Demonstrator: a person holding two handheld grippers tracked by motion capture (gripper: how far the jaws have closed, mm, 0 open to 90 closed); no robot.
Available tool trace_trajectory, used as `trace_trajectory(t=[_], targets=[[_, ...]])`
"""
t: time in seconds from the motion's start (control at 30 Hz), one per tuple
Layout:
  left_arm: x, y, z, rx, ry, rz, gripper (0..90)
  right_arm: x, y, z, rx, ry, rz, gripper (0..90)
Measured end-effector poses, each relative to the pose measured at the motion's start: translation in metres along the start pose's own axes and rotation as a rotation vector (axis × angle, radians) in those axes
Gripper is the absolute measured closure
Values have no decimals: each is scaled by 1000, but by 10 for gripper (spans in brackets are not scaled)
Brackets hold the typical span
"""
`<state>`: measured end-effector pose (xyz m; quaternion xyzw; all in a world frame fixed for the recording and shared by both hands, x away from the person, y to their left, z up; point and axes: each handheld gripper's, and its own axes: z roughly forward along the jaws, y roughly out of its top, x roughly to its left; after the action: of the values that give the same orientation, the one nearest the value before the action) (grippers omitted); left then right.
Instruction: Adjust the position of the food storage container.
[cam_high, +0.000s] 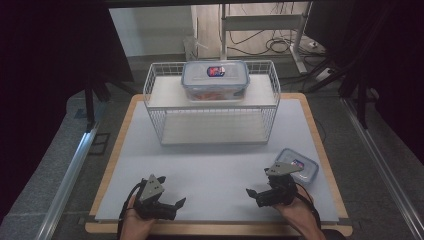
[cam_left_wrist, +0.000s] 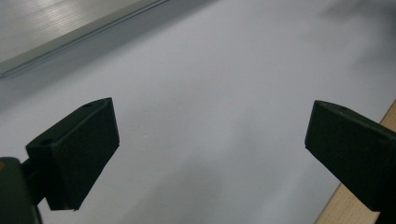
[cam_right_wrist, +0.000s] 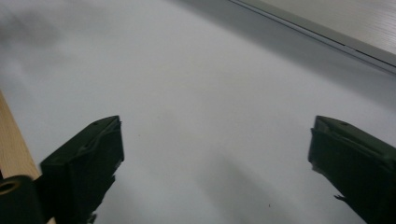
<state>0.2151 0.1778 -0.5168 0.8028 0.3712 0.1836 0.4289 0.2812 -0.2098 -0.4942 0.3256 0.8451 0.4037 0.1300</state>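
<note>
A clear lidded box (cam_high: 215, 80) with a blue rim and a red-and-blue label stands on the top shelf of a white wire rack (cam_high: 155, 107) at the back middle of the table. A smaller box of the same kind (cam_high: 302, 167) lies on the grey mat at the front right. My left gripper (cam_high: 172, 192) rests near the front left edge and is open, with its jaws turned to the right. My right gripper (cam_high: 257, 184) is open beside the small box, jaws turned left. Both gripper views show wide-apart jaws (cam_left_wrist: 210, 135) (cam_right_wrist: 215, 140) with bare mat between them.
A grey mat (cam_high: 215, 165) covers a wooden table whose edge (cam_left_wrist: 345, 207) (cam_right_wrist: 11, 140) runs close to both grippers. The rack's pale lower shelf (cam_high: 210, 127) is bare. Its metal-edged board (cam_left_wrist: 70, 37) (cam_right_wrist: 327, 32) shows far off. Dark curtains and floor rails flank the table.
</note>
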Motion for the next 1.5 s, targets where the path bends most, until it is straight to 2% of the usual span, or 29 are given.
trace_trajectory(t=[0.07,0.13,0.23,0.3,0.4,0.5,0.57,0.73,0.93,1.07,1.17,1.23,1.3,1.33,1.4,1.5], targets=[[1,0,-1,-10,-6,-9,30,0,1,-1,-10,-13,19,6],[1,0,-1,-11,-8,-11,30,-1,2,-2,-7,-26,19,18],[1,0,0,-6,-10,-11,31,-5,4,-9,-5,-76,23,181],[1,0,1,-1,-13,-8,31,-11,6,-17,-3,-81,41,374],[1,-1,2,2,-15,-9,33,-23,7,-30,3,-129,38,633],[2,-1,1,5,-14,-10,35,-36,5,-43,-3,-172,51,807],[2,-1,2,4,-17,-14,36,-44,3,-52,-11,-214,64,888],[2,-2,3,15,-20,-16,38,-70,-5,-75,-29,-320,130,899],[2,-3,5,31,-21,-19,40,-100,-25,-95,-24,-422,247,898],[3,-3,6,39,-19,-22,42,-113,-37,-98,9,-472,309,897],[3,-3,6,39,-15,-19,44,-119,-42,-94,69,-514,351,897],[3,-3,6,39,-15,-20,43,-120,-44,-91,90,-513,379,897],[3,-4,6,42,-17,-20,44,-121,-45,-89,98,-511,386,898],[3,-4,6,43,-17,-20,44,-121,-45,-88,94,-498,391,898],[3,-3,7,43,-19,-20,45,-120,-44,-86,101,-514,382,898],[2,-3,9,46,-26,-20,45,-122,-43,-83,87,-488,401,898]])
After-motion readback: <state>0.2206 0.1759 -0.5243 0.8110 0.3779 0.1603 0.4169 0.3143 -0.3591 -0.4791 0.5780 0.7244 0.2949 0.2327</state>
